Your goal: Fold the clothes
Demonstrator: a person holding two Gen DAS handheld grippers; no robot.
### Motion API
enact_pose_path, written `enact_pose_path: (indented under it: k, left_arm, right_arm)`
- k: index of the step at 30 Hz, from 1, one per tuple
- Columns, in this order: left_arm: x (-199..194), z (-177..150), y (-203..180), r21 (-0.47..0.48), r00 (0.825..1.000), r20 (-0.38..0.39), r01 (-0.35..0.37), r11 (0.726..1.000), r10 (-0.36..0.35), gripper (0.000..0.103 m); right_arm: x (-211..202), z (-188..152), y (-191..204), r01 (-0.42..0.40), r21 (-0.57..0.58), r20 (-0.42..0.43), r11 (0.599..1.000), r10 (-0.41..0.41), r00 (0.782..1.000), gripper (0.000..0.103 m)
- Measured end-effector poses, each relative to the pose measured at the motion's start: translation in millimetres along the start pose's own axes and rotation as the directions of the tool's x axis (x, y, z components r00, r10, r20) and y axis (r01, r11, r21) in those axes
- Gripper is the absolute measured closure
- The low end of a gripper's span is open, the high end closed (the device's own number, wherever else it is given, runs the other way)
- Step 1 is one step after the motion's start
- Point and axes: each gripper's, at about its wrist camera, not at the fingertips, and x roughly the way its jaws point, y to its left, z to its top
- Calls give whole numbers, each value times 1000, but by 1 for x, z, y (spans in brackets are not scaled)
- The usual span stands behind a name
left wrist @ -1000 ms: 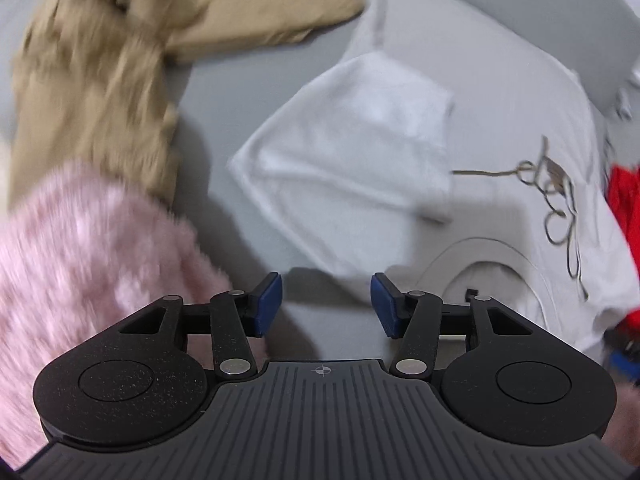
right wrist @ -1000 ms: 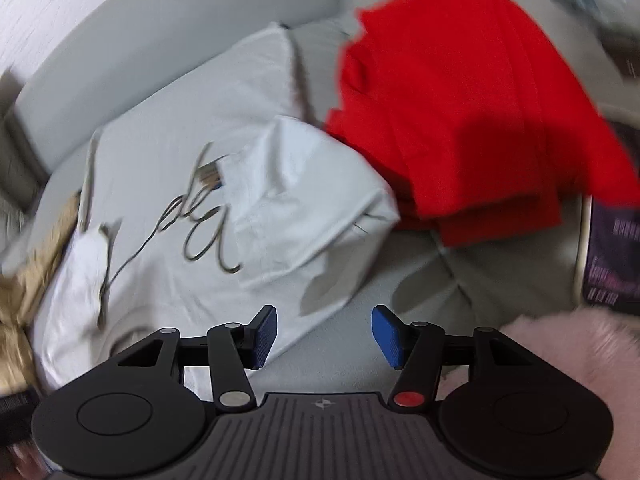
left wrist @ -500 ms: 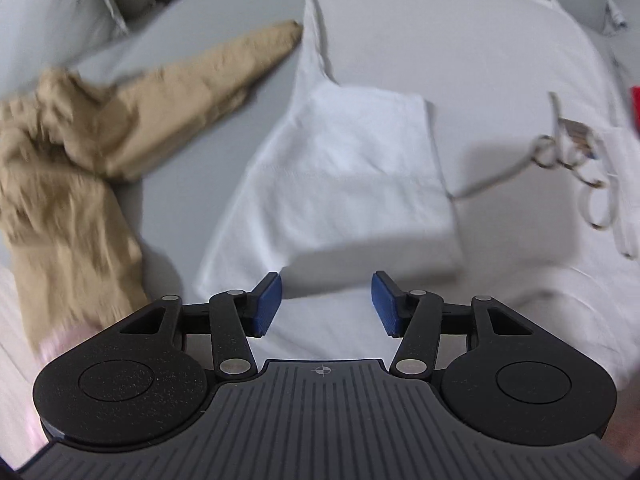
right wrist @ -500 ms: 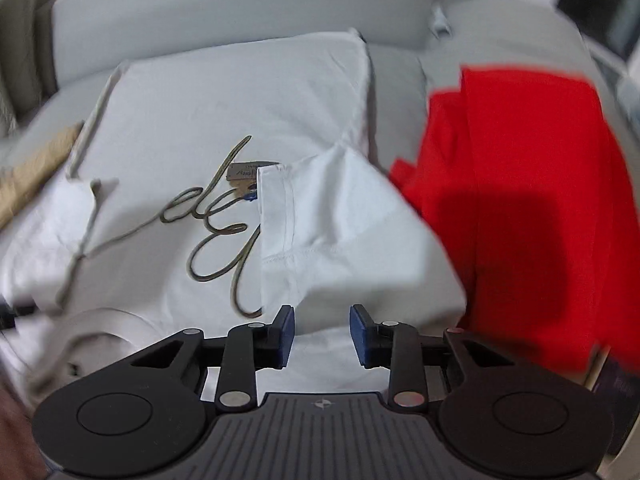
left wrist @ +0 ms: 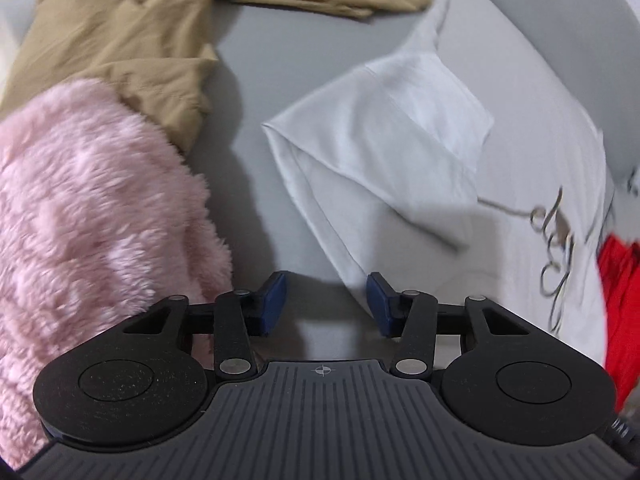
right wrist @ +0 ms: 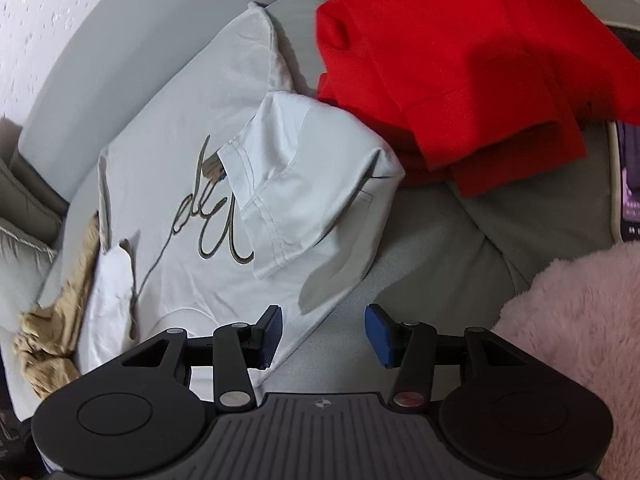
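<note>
Left wrist view looks down on a grey bed (left wrist: 256,80) with a white T-shirt (left wrist: 400,152) spread across its right half, one sleeve folded in over the body and dark cursive lettering (left wrist: 556,240) running toward the right edge. The left hand-held gripper (left wrist: 326,304) hangs above the shirt's lower left edge with its blue pads about half apart and closing; only grey bedding and shadow show between them, and the right pad sits just over the shirt's edge without pressing on it. A tan garment (left wrist: 120,40) lies crumpled at the upper left, one sleeve stretched toward the shirt's top corner. A pink fluffy garment (left wrist: 88,220) fills the left side, overlapping the tan one. A strip of red garment (left wrist: 620,300) shows at the far right.

From the right wrist view, the same white T-shirt (right wrist: 192,184) lies diagonally, its other sleeve folded over the lettering (right wrist: 216,224). The right hand-held gripper (right wrist: 324,332) hovers at the shirt's lower right edge, pads about half apart and opening; the left pad overlaps the shirt's edge, the right pad is over bare bedding, and nothing is clamped. The red garment (right wrist: 460,52) lies heaped just beyond the folded sleeve, touching it. Pink fluff (right wrist: 572,340) fills the lower right and the tan garment (right wrist: 60,320) bunches at the lower left.
</note>
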Motion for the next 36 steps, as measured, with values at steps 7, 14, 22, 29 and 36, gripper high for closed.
enact_pose_path:
  k: [7,14,22,29,36]
  left_arm:
    - [8,15,18,-198,995,33,102,975,-97,46]
    - [8,19,21,-240,989,53,144,960,-135,46]
    - [6,20,26,-238,983,50,186,953,-179,51]
    - [6,23,31,-255,966,53,257,932,-252,61]
    - [10,25,30,-272,977,26,212,939,-213,65]
  right_arm:
    - [4,0,-15,-95,106,30,990,92,995,54]
    - [10,3,-34,-144,216,61,966,134,989,67]
    - [12,4,-41,-161,244,60,956,150,987,67]
    - [14,4,-40,-166,241,68,956,154,986,66]
    - [13,2,-40,-161,243,82,957,145,986,68]
